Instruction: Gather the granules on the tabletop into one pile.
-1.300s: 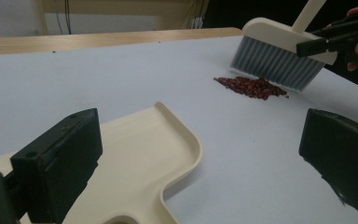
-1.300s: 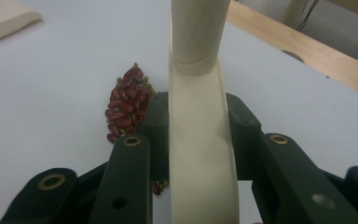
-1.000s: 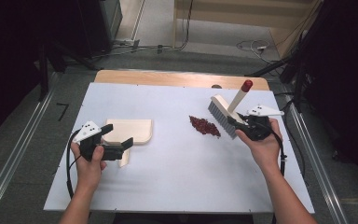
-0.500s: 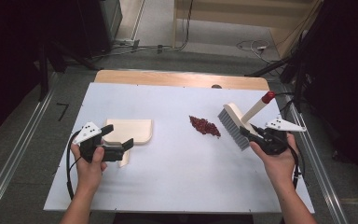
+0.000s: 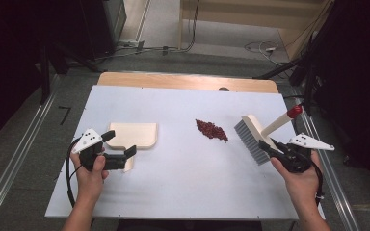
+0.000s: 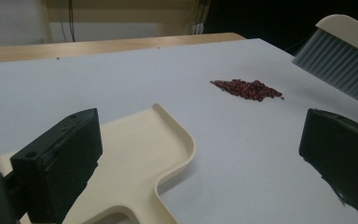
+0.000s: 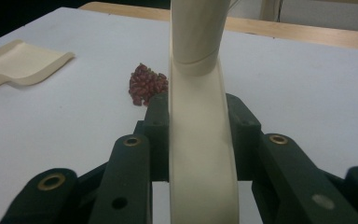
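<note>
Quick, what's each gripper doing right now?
Left gripper: open, jaws either side of the dustpan handle.
Right gripper: shut on the brush.

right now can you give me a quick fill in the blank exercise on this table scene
1. The right tongs are shut on the handle of the ____.
2. The left tongs stand ____ over the dustpan.
3. The pile of red beans lies between the dustpan and the ____.
4. The tip of the brush's handle is coloured ____.

Missing words: brush; open; brush; red
</note>
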